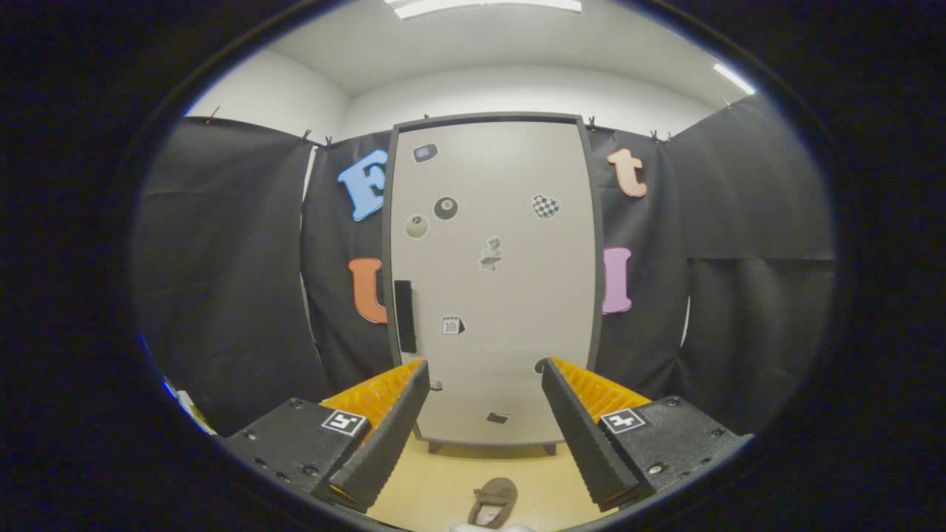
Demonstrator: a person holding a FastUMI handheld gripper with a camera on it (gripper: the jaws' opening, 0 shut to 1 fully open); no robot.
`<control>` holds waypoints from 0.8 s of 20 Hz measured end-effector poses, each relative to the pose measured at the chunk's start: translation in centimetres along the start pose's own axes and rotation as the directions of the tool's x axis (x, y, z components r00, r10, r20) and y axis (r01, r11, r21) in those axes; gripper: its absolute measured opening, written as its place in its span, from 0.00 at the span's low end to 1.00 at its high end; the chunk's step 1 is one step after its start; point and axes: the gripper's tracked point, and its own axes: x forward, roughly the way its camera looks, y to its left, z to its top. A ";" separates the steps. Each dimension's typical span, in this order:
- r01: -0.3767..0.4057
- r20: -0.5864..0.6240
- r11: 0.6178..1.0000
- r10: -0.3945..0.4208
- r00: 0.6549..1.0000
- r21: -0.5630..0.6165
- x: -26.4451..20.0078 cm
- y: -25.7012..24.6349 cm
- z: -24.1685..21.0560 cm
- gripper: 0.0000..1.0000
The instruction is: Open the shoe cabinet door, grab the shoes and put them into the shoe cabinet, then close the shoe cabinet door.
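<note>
The shoe cabinet (491, 281) is seen standing upright against the black booth wall, well beyond the gripper (484, 366), with its pale door (517, 332) closed flush in a darker frame; a dark vertical handle (404, 316) is mounted near the cabinet's left edge, about halfway up; several small stickers (446, 208) are scattered over the door face; short feet are visible beneath the cabinet, resting on the yellowish floor (436, 480); the gripper's fingers are spread wide apart with nothing held between them, and the cabinet's lower part is framed in the gap; a brown shoe (493, 499) is lying on the floor in front of the cabinet, low between the fingers, apart from the cabinet.
</note>
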 end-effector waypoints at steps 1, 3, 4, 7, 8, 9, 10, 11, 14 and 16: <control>-0.021 0.001 1.000 0.021 1.000 -0.001 1.5 1.4 0.1 1.00; -0.057 -0.007 0.998 0.057 0.998 -0.008 4.7 4.1 0.1 1.00; -0.069 0.001 0.998 0.069 0.998 -0.008 6.2 5.2 0.3 1.00; -0.086 0.002 0.996 0.086 0.996 0.005 11.1 8.0 0.5 0.99; -0.091 -0.006 0.996 0.091 0.996 0.012 12.8 8.8 0.3 0.99; -0.088 -0.020 0.996 0.089 0.996 0.015 14.3 9.3 -0.1 0.97; -0.080 -0.027 0.997 0.081 0.996 0.017 16.1 9.5 -0.2 0.96; -0.072 -0.032 0.997 0.072 0.997 0.021 17.6 9.8 -0.5 0.95; -0.058 -0.063 0.998 0.059 0.996 0.028 20.9 9.9 -1.3 0.89; -0.043 -0.086 0.999 0.045 0.995 0.027 22.1 9.6 -2.0 0.81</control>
